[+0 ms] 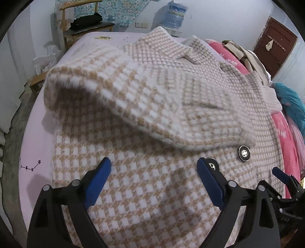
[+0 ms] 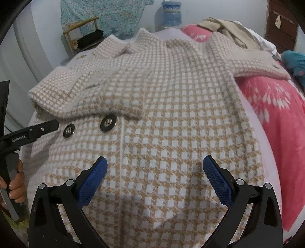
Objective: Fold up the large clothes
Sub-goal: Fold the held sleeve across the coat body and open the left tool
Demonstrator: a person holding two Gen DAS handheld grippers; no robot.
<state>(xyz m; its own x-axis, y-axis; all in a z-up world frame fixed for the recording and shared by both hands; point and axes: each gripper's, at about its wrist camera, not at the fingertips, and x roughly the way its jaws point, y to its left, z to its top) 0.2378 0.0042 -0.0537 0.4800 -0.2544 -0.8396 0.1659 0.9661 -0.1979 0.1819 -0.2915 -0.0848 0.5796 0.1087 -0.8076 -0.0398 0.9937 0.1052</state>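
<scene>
A large houndstooth coat (image 2: pixel 171 118) is spread flat on a pale pink bed (image 1: pixel 38 137), its left sleeve (image 1: pixel 133 99) folded across the chest above two black buttons (image 2: pixel 108 122). The left gripper (image 1: pixel 154 167) is held spread wide above the fabric, nothing pinched between its blue pads. The right gripper (image 2: pixel 155 166) is likewise spread and empty. "GenRobot.AI" is read on the left gripper's side in the right wrist view. A water jug (image 1: pixel 174 14) is seen by the far wall. Bare sheet is left along the coat's left edge; a pink blanket (image 2: pixel 276 106) crowds the right.
</scene>
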